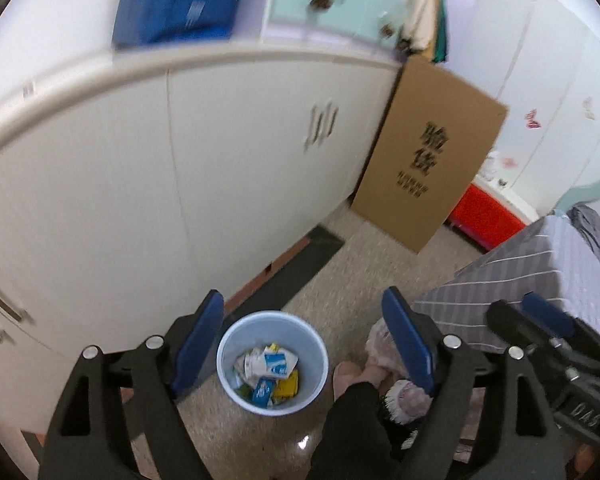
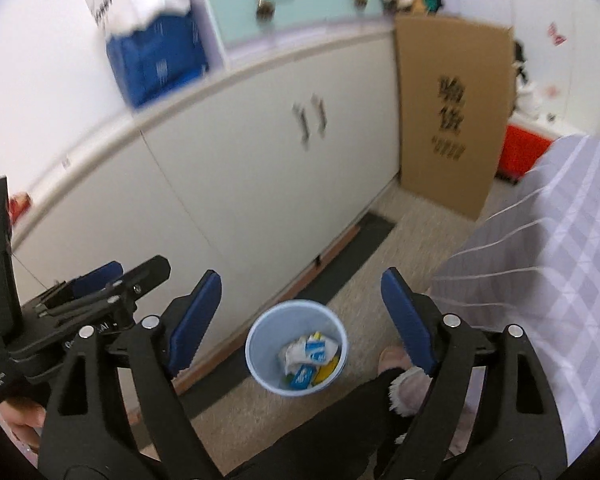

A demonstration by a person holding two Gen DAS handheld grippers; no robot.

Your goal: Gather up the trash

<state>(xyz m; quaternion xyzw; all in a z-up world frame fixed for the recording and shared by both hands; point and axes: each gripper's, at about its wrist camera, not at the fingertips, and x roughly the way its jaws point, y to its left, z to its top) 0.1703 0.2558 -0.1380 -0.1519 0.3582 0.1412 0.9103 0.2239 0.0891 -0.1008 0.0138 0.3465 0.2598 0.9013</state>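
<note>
A pale blue waste bin (image 1: 236, 384) stands on the speckled floor next to the white cabinet; the right wrist view shows the same bin (image 2: 260, 360). Crumpled white, blue and yellow wrappers (image 1: 269, 374) lie inside it, seen also as wrappers (image 2: 310, 358). My left gripper (image 1: 303, 344) hangs high above the bin, open, nothing between its blue pads. My right gripper (image 2: 302, 316) is likewise open and empty above the bin. Each gripper shows at the edge of the other's view: the right gripper (image 1: 540, 320) and the left gripper (image 2: 112, 276).
White cabinet doors (image 1: 220, 160) run along the left. A brown cardboard box (image 1: 428, 152) leans at the far end, a red box (image 1: 484, 216) behind it. A bed with a grey checked cover (image 1: 532, 272) fills the right. The person's dark-trousered leg (image 1: 356, 424) and fluffy slippers (image 1: 380, 360) stand beside the bin.
</note>
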